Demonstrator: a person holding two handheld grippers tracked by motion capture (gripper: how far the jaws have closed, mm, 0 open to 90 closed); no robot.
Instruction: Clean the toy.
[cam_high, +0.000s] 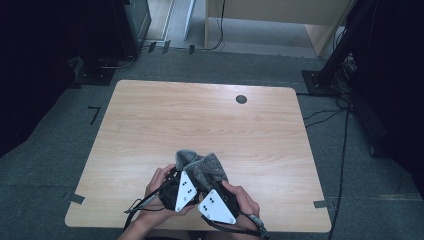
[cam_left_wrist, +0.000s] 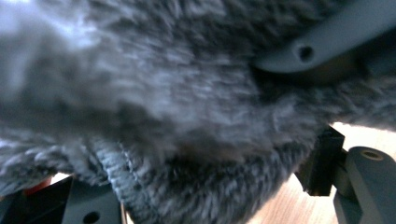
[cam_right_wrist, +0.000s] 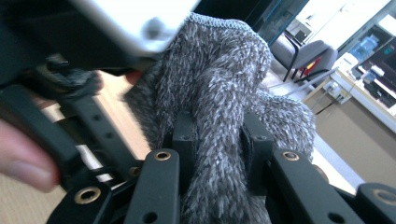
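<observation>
Near the table's (cam_high: 150, 115) six o'clock edge, both the left gripper (cam_high: 176, 186) and right gripper (cam_right_wrist: 217, 140) pinched the fuzzy grey sock (cam_high: 205, 167), bunched upright between them, presumably to stretch or turn it.

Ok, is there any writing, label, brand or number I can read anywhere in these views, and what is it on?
None can be read.
The fuzzy grey sock held in both grippers carries no tag or print on the sides that show.
The white three-cornered plates on the grippers bear only small dark dots, no letters.
The wooden table has a plain dark round spot, unmarked.
Background shelves in the right gripper view are too blurred to read.
</observation>
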